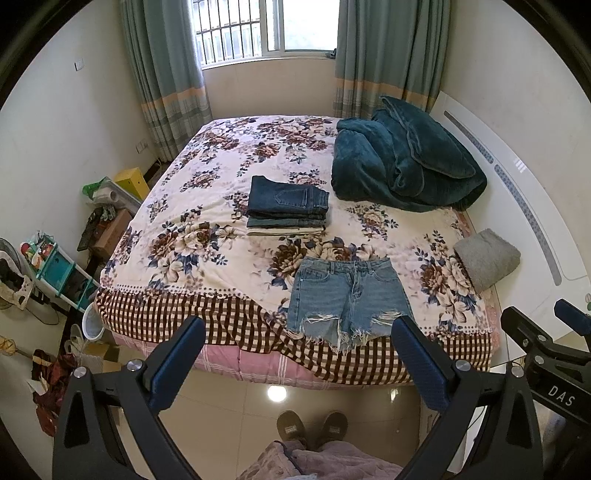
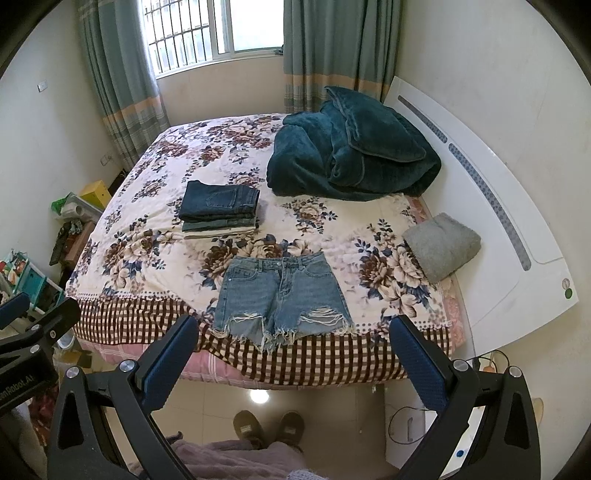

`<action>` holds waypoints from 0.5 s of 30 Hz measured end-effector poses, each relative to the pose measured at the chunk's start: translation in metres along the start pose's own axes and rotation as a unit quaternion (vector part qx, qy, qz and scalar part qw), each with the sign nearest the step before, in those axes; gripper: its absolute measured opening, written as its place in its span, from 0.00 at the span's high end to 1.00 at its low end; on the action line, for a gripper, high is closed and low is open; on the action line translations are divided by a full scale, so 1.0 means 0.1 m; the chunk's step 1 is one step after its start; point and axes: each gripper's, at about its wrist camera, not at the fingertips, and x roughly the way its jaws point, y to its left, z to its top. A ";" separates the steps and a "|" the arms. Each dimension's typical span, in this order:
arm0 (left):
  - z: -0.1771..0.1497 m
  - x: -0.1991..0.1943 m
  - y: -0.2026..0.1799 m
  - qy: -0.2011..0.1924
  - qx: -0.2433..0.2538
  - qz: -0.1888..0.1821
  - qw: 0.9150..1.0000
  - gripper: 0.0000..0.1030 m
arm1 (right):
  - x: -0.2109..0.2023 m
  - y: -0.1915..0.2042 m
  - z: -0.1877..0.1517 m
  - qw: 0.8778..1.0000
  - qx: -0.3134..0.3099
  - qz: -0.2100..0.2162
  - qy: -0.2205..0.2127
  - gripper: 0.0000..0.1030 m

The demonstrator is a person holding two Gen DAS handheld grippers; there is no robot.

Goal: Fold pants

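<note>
Lying flat at the bed's [image 1: 177, 317] near edge, soft light denim shorts [image 1: 349, 297]; grab hem corners. Left gripper [image 1: 297, 363] and right gripper [image 2: 293, 360] wide open, empty.

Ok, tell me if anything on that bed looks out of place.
The teal blanket sits in a rumpled heap at the far right, unlike the neat stack of jeans. The denim shorts lie flat, their hems frayed and ripped.

A wide bed [image 1: 192, 206] with a floral cream bedspread and checked brown border fills the room, its white headboard [image 1: 491, 155] against the right wall. Behind it, a barred window [image 1: 258, 29] lets in daylight between grey-green curtains [image 1: 166, 74] with a peach band. The glossy beige tiled floor [image 1: 236, 410] reflects a ceiling light, and off-white plaster walls [image 1: 59, 122] enclose the space.
</note>
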 end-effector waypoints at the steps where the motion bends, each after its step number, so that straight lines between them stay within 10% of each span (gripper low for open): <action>1: 0.00 0.00 0.00 0.000 0.000 0.001 1.000 0.00 | 0.00 0.00 0.00 1.000 0.000 0.000 0.000 0.00; 15: 0.02 0.31 0.04 0.007 0.006 -0.012 1.000 0.00 | 0.47 0.07 0.03 0.999 0.020 -0.024 0.028 0.00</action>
